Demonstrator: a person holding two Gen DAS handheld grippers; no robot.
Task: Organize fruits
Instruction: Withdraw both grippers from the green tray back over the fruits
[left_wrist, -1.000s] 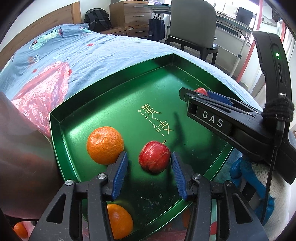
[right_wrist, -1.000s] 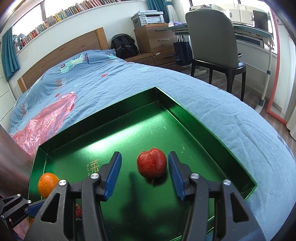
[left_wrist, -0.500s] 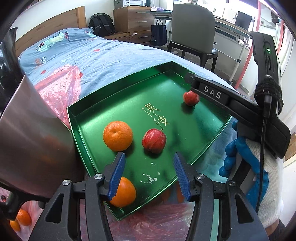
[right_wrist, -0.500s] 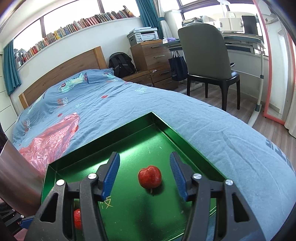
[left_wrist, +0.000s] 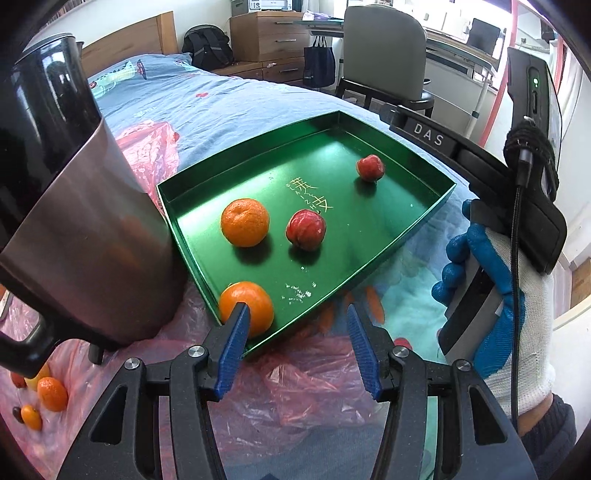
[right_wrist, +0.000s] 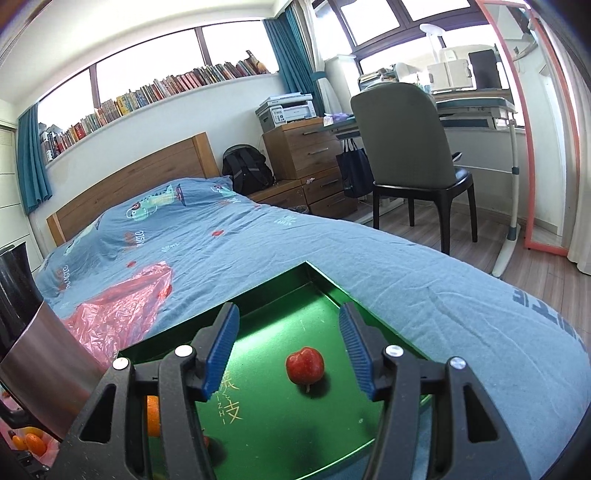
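While both grippers' jaws gape empty, green tray (left_wrist: 424, 218) rests on blue bedspread (right_wrist: 332, 251).

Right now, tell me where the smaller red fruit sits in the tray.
In the left wrist view, the smaller red fruit lies alone in the green tray's far right part, beyond the gold lettering.

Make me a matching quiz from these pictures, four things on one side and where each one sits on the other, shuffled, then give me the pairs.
Things:
1. Small red fruit
2. Orange by the left tool's pad
3. Dark kettle
4. Loose small oranges

Places:
A. On the pink plastic bag, outside the tray
B. Near corner of the green tray
C. Far part of the tray
D. Left of the tray

Pairs: 1-C, 2-B, 3-D, 4-A
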